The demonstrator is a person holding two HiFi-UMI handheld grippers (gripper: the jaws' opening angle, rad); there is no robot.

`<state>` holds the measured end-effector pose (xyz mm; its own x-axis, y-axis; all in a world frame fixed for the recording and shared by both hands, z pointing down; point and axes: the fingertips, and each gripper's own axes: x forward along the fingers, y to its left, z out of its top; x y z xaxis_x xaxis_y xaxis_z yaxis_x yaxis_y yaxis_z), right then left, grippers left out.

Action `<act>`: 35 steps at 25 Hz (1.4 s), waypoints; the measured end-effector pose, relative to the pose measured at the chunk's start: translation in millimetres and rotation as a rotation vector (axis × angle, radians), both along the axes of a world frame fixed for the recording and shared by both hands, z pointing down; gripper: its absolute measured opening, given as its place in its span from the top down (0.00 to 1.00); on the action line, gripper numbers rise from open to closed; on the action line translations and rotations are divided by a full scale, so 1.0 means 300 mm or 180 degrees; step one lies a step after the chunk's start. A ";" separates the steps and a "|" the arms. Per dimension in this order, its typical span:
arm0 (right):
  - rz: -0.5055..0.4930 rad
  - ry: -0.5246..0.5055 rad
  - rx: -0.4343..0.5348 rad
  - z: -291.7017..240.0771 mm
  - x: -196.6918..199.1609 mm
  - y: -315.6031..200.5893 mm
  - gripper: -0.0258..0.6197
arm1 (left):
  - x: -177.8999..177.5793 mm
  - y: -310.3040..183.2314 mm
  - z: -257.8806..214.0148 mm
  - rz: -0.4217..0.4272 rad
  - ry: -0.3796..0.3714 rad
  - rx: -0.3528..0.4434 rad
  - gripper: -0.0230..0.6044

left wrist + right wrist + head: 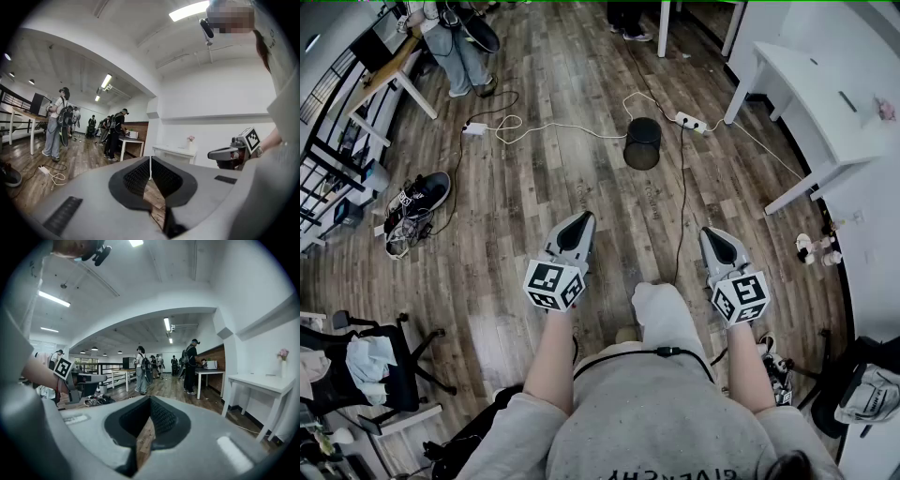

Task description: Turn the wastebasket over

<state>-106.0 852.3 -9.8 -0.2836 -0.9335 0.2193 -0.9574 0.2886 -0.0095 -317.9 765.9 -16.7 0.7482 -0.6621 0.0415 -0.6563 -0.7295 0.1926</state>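
A black mesh wastebasket [642, 142] stands on the wood floor well ahead of me, in the head view only; its open mouth seems to face up. My left gripper [580, 222] is held out level at waist height, jaws shut and empty. My right gripper [713, 236] hangs beside it, tilted slightly down, also shut with nothing in it. Both are far short of the basket. In the left gripper view the jaws [150, 166] meet at the tip, and the right gripper [234, 152] shows at the side. The right gripper view shows its jaws [149, 405] closed too.
A white cable and power strip [689, 120] lie on the floor around the basket. A white table [825, 112] stands at the right, shoes and clutter [417, 202] at the left, an office chair [366, 370] at lower left. People [140, 369] stand at tables far off.
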 end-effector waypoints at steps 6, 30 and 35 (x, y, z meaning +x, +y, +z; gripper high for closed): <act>0.0043 -0.0030 -0.0060 0.051 0.065 -0.110 0.96 | 0.037 -0.115 0.056 -0.0038 -0.0033 -0.0079 0.95; -0.0135 -0.0382 -0.0399 0.179 0.375 -0.923 0.96 | 0.373 -0.915 0.160 -0.0177 -0.0094 -0.0398 0.95; -0.0196 -0.0408 -0.0405 0.198 0.447 -1.075 0.96 | 0.452 -1.073 0.162 -0.0205 -0.0105 -0.0387 0.95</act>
<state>28.0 529.8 49.5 -0.3724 -0.8807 0.2929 -0.9266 0.3352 -0.1703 -182.2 444.2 31.7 0.7013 -0.6973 0.1481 -0.7084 -0.6584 0.2545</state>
